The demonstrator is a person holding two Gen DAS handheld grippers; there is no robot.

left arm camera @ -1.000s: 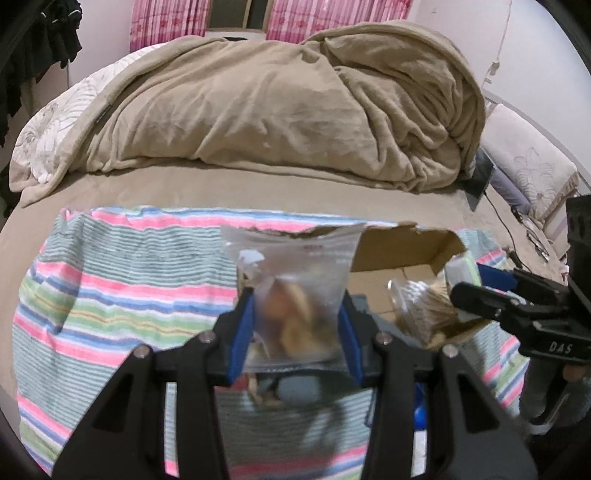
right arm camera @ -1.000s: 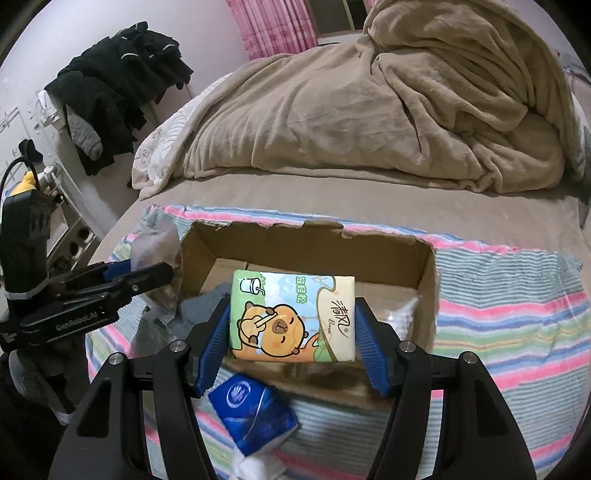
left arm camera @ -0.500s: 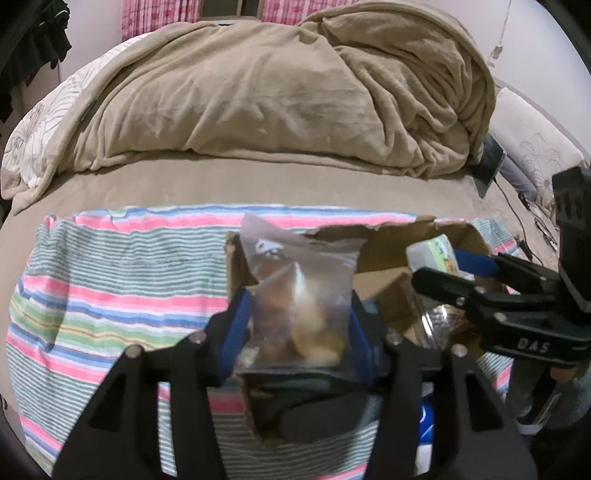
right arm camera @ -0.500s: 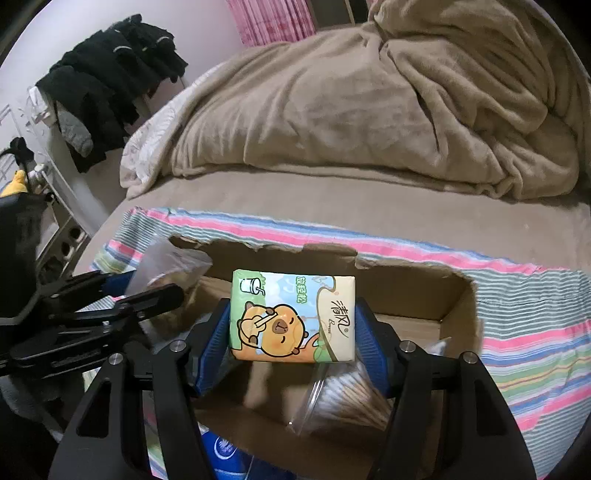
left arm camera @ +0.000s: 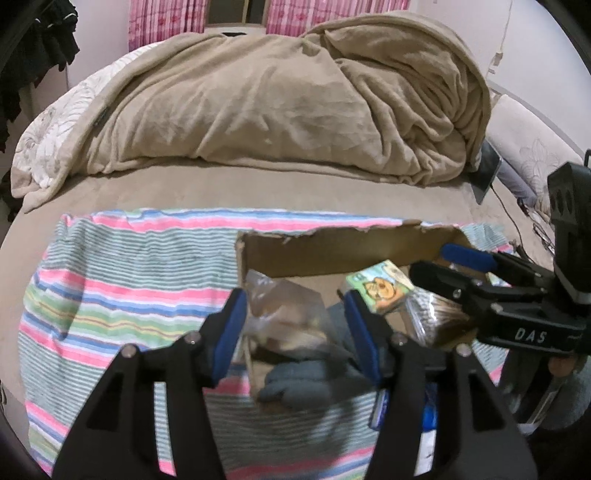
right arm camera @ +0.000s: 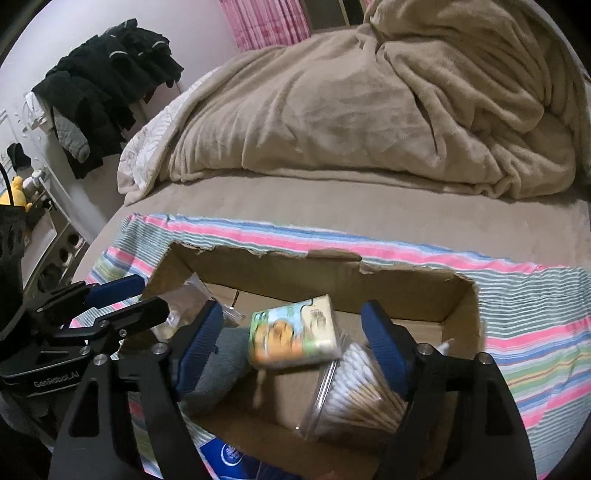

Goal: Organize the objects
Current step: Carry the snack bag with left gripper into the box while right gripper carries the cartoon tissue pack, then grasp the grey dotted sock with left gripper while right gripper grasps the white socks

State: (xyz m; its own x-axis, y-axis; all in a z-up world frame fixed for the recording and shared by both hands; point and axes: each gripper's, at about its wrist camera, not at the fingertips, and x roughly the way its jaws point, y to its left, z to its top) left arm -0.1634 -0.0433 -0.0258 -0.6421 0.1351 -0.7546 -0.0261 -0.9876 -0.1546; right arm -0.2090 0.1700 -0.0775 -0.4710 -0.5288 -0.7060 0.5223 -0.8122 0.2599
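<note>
Left gripper (left arm camera: pixel 295 325): black angular arms, silver screws, blue finger pads (left arm camera: pixel 231 334); "GenRobot.AI" in white on its body.
Right gripper (right arm camera: pixel 293 349): same black frame, blue pads (right arm camera: pixel 384 347), silver screws; white "DAS" lettering on its side.

A bed (left arm camera: pixel 229 192) fills the room, a rumpled tan blanket (left arm camera: pixel 295 110) heaped on it over a striped cloth (left arm camera: pixel 110 280); pink curtains (left arm camera: pixel 166 18) hang behind; dark clothes (right arm camera: pixel 103 99) hang by the pale wall (right arm camera: pixel 44 33).
</note>
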